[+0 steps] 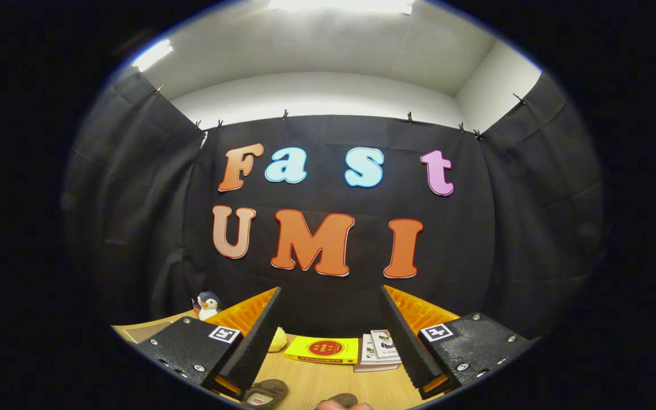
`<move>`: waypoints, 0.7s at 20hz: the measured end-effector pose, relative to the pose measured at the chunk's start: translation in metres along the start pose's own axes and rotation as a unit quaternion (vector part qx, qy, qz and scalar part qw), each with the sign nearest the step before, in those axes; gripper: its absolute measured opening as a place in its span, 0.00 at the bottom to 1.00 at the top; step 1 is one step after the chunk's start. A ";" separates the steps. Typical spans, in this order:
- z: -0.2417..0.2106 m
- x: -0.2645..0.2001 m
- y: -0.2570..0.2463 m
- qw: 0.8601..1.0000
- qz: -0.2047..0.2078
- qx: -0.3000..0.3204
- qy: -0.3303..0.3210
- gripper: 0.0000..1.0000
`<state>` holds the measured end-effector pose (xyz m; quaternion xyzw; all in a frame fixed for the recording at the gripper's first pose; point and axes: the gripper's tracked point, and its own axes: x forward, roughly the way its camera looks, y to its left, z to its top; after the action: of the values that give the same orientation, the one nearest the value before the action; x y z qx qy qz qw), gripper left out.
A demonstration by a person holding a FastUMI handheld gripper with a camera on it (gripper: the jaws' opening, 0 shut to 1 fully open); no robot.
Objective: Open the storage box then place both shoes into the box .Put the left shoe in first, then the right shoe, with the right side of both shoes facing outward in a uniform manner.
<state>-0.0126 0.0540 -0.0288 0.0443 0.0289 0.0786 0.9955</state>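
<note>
Shoes (265, 393): I see one grey slipper-like shoe on the wooden table (316, 381), lying just beside the tip of the left finger, and the rounded edge of a second dark shoe (344, 400) between the two fingers, very close in, cut off so I cannot tell its side or heading.

Working across from the left, I note a small penguin plush (208, 306) standing at the back of the table, beyond the left finger. A pale yellow soft lump (277, 340) sits just past that finger's inner edge. Ahead of the tongs, between the fingers, a yellow book with a red round mark (322, 349) lies flat. Just right of it, a short stack of white booklets (381, 350) rests against the line of the right finger.

The gripper (328, 378) stands spread wide, its fingers well apart and pinching nothing, raised above the table.
</note>
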 end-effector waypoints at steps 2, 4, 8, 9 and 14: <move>-0.012 0.002 0.011 1.000 0.015 0.005 0.013 0.99; -0.029 0.004 0.025 0.999 0.035 0.013 0.038 0.99; -0.060 0.008 0.058 0.992 0.081 0.045 0.085 0.99; -0.068 0.009 0.067 0.989 0.093 0.055 0.098 0.99; -0.117 0.011 0.113 0.964 0.153 0.123 0.182 0.99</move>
<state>-0.0271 0.1769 -0.1353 0.1549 0.2117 0.2322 0.9366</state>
